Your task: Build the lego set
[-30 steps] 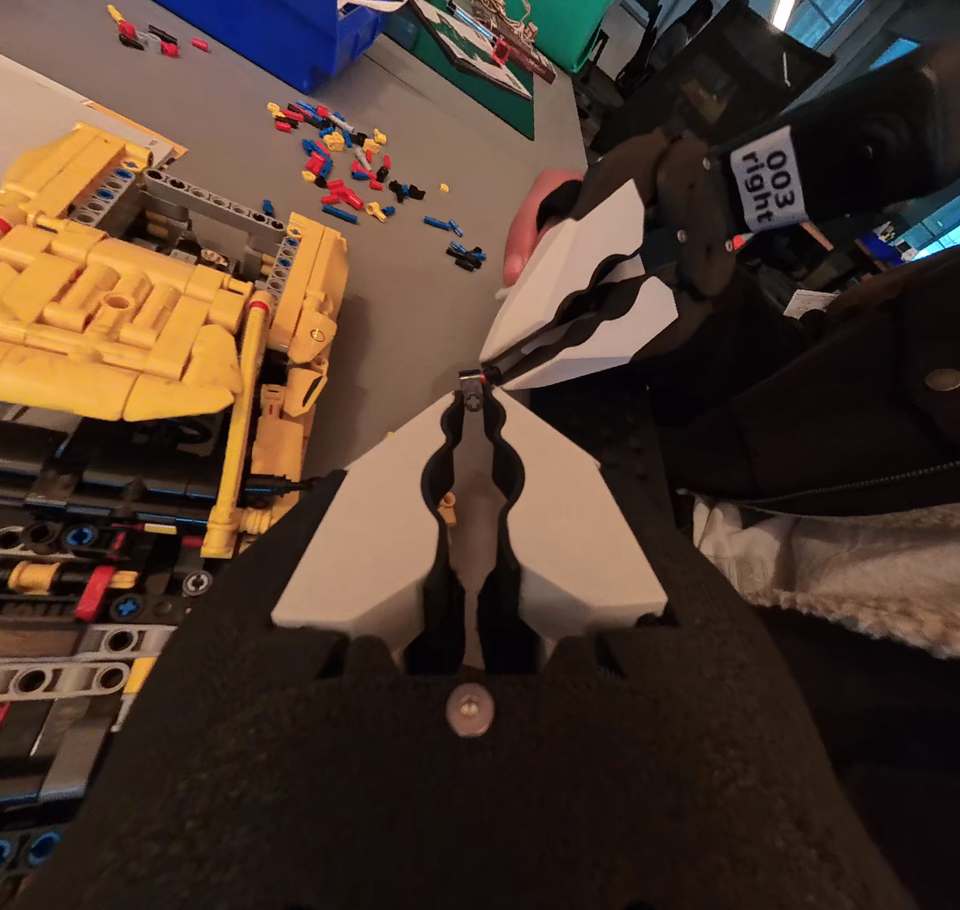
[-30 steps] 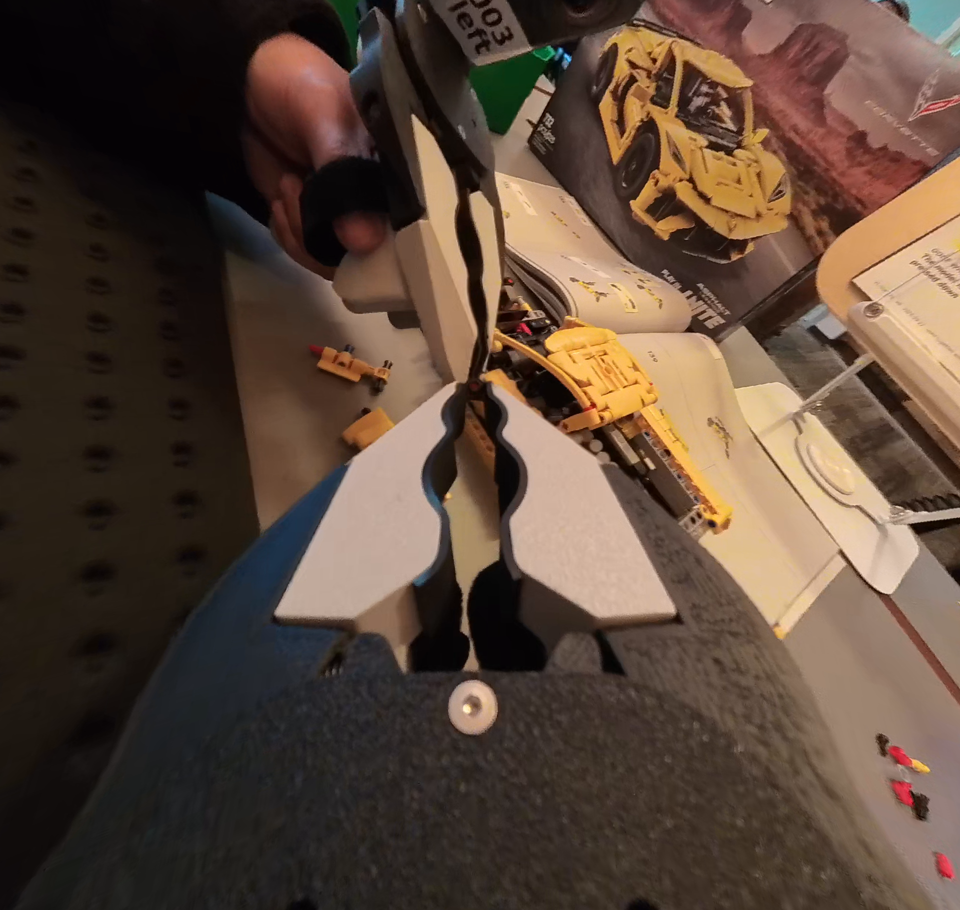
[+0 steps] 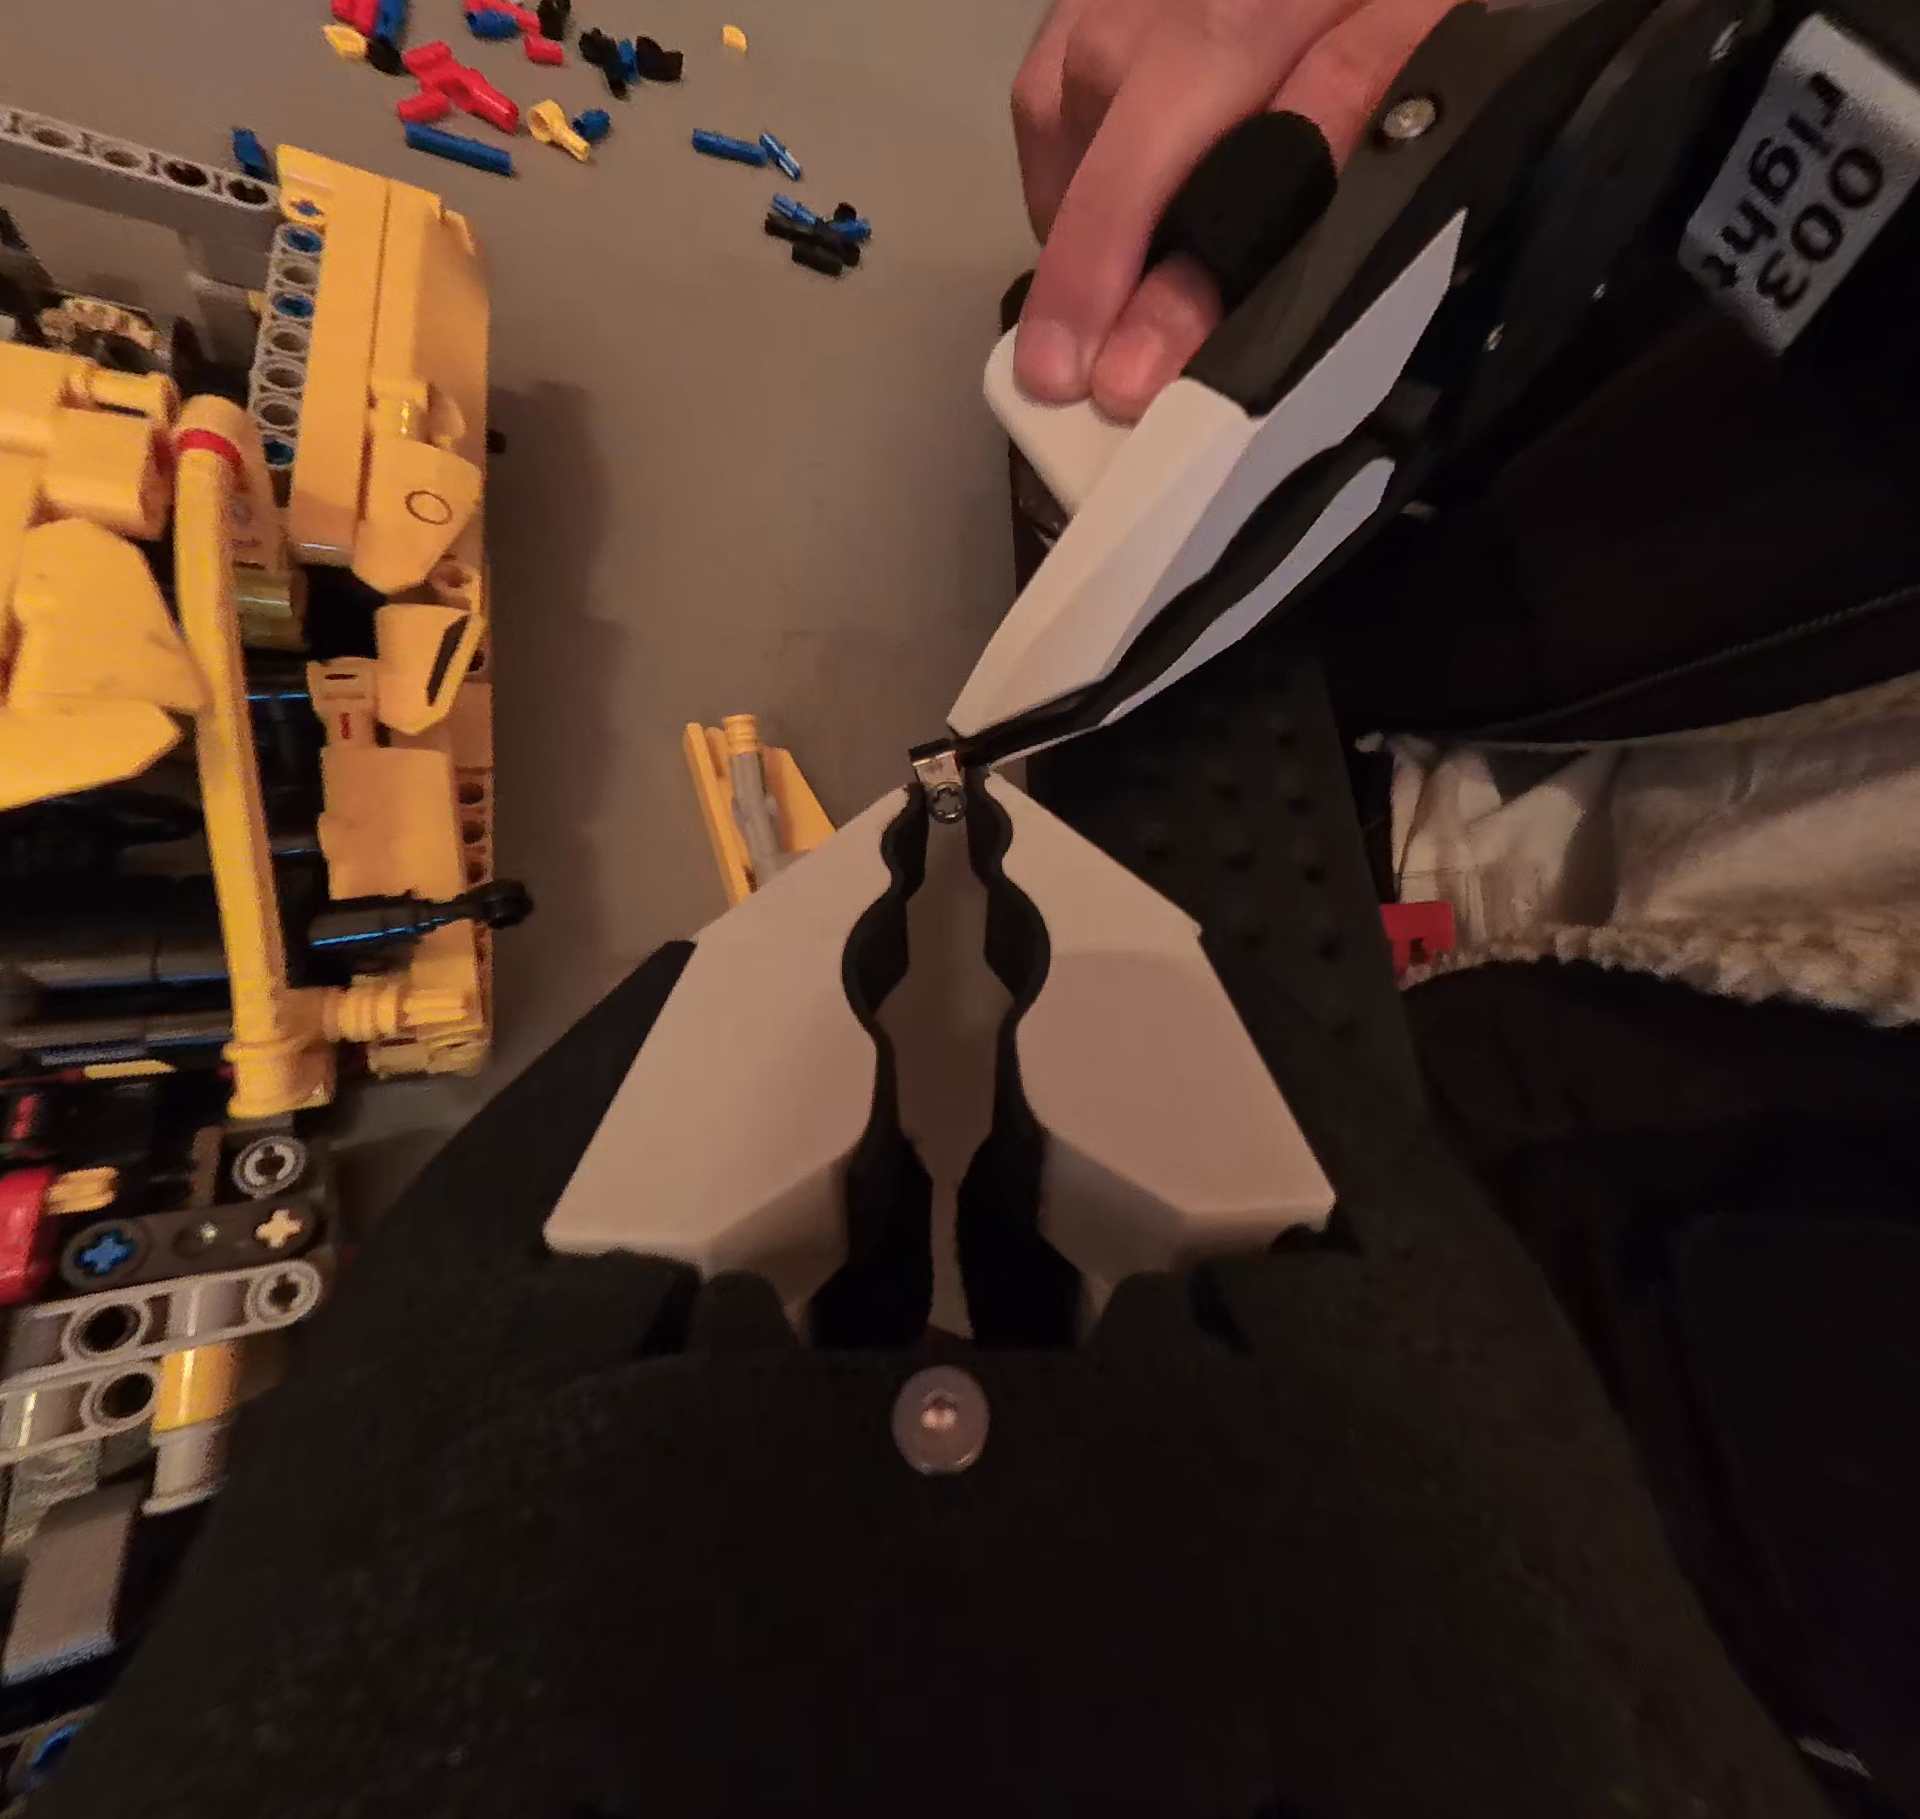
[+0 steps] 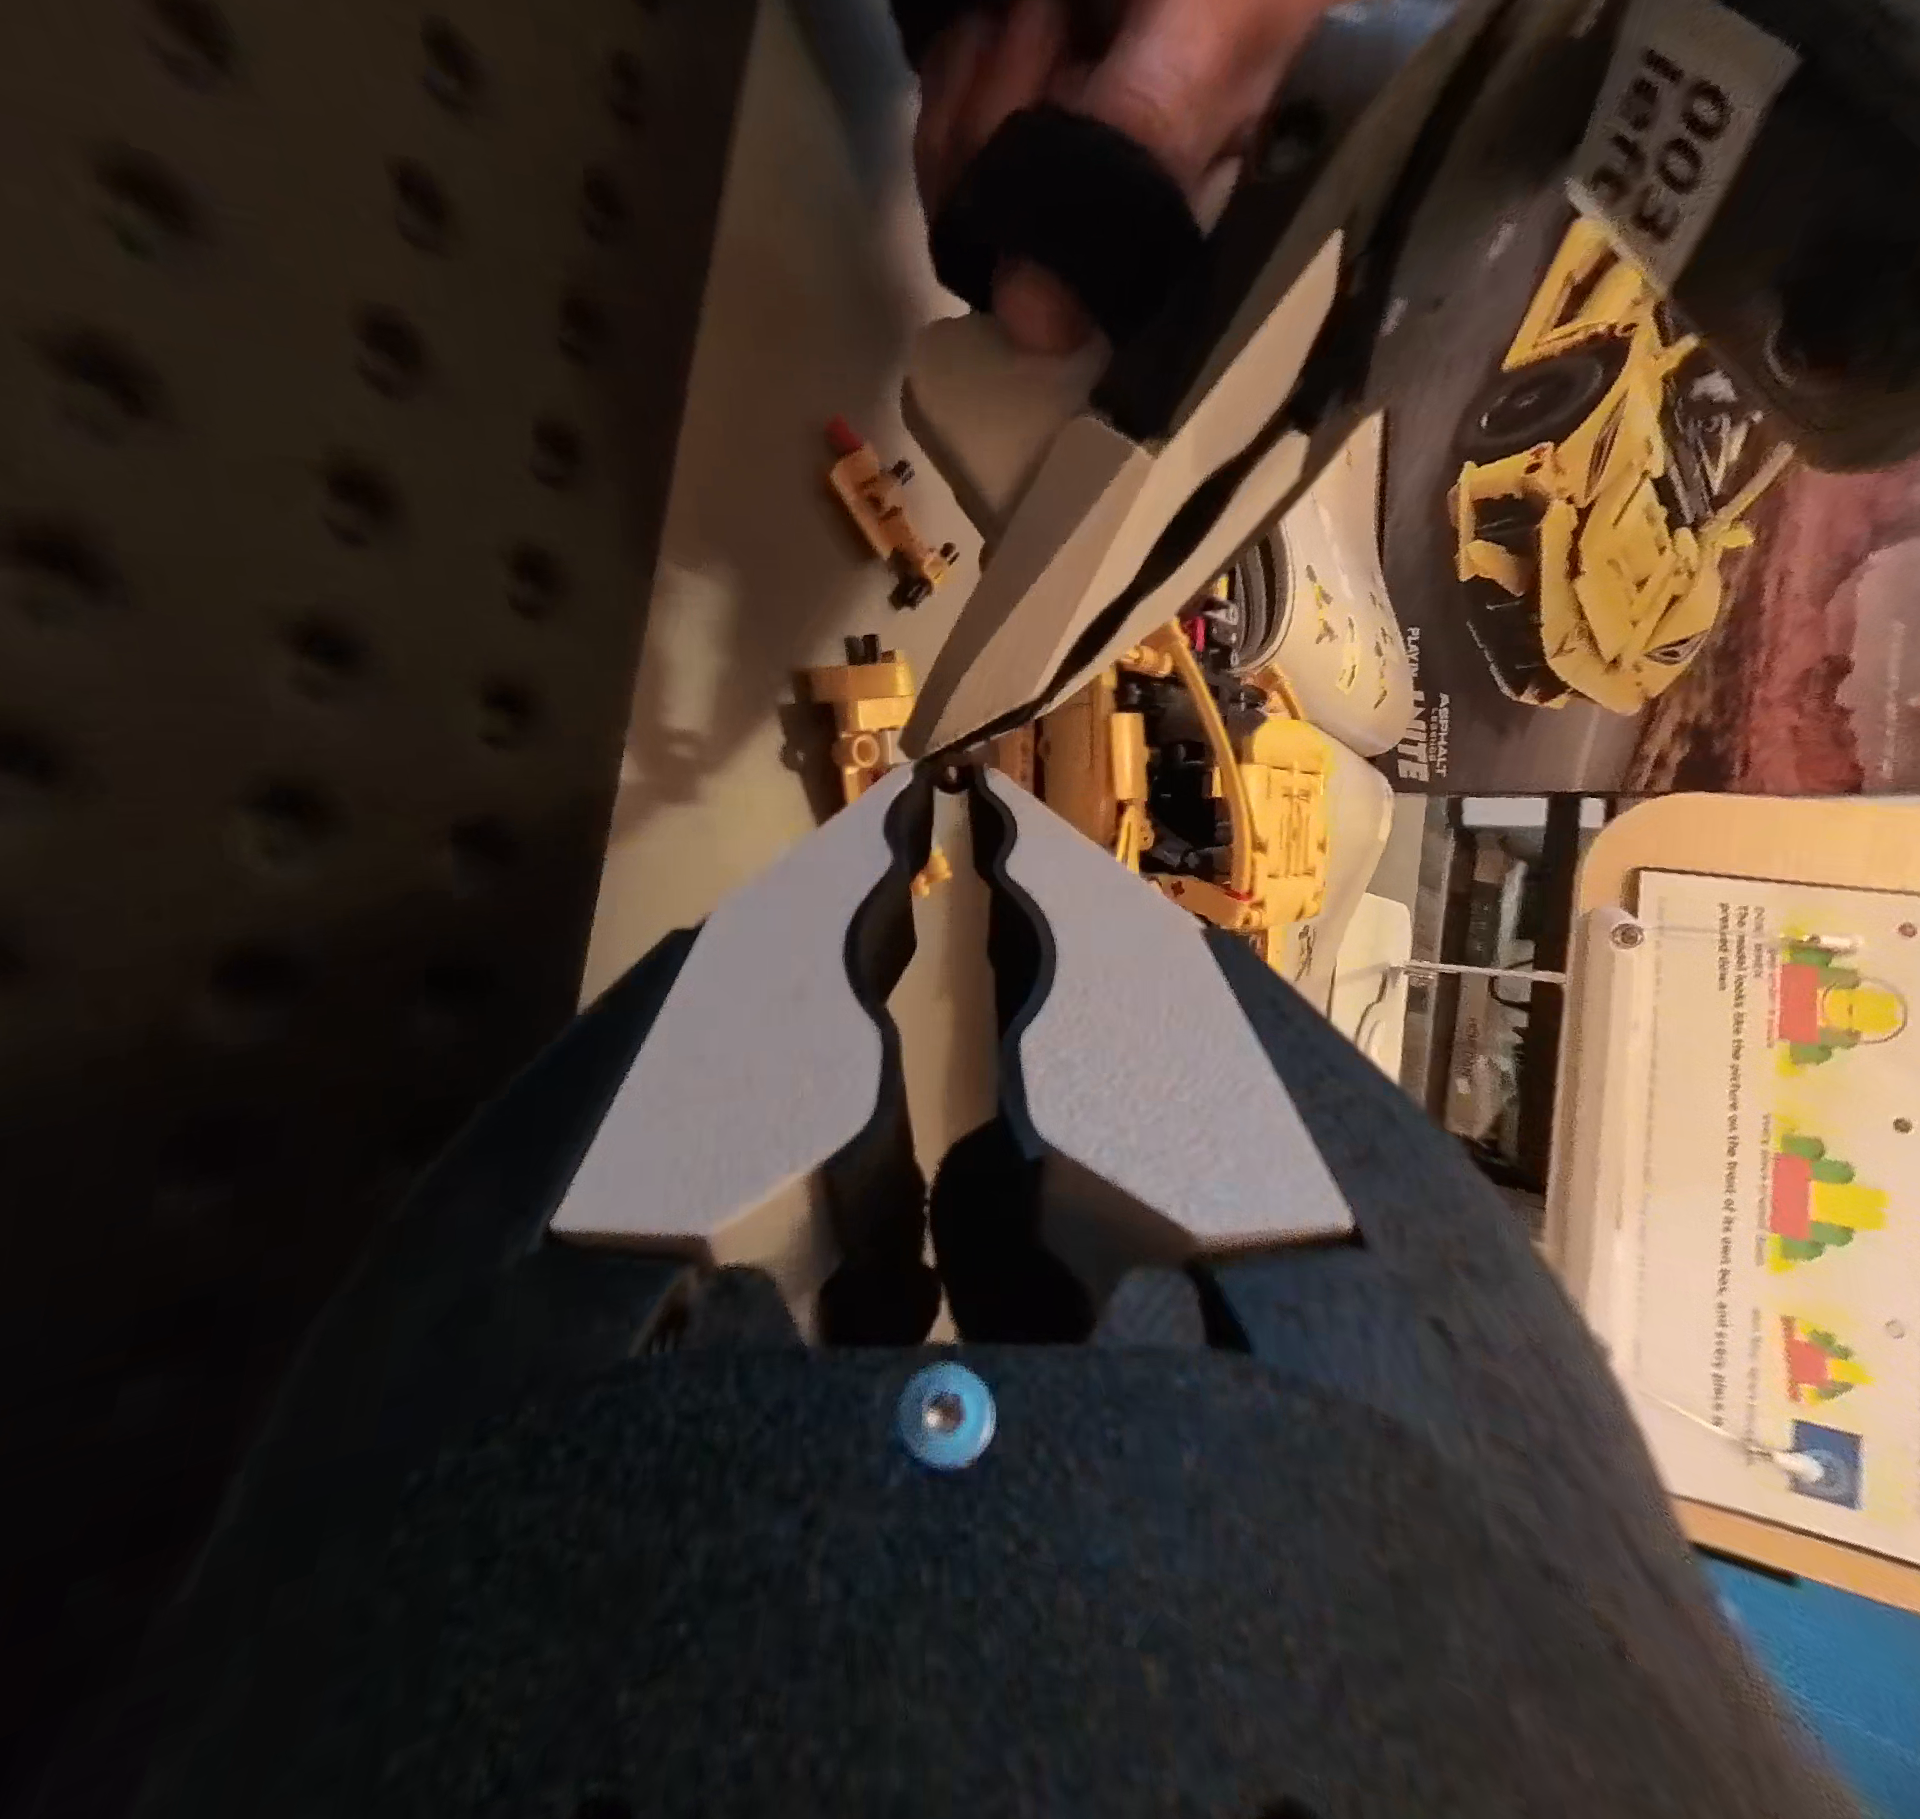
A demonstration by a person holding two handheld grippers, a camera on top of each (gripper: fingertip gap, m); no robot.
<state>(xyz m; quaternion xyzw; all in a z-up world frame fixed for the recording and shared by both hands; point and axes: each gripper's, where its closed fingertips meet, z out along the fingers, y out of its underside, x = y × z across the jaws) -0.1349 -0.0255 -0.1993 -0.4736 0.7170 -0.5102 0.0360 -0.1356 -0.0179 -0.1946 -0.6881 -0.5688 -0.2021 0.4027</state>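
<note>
Lego car (image 3: 208, 626), yellow, half-built, sits on tabletop (image 3: 675, 367) at left in left wrist view. Left hand-held gripper (image 3: 943, 801) pinches small grey connector piece (image 3: 943, 790) at fingertips; right hand-held gripper (image 3: 971, 743) comes in from upper right, tips pinched on same piece. Loose red, blue, black pieces (image 3: 499, 55) scattered beyond.

Right wrist view: right hand-held gripper (image 4: 948, 782) tips nearly together on small dark piece, blurred. Left hand-held gripper (image 4: 935, 746) meets it tip to tip. Car (image 4: 1195, 782) behind, box (image 4: 1610, 522) farther back.
</note>
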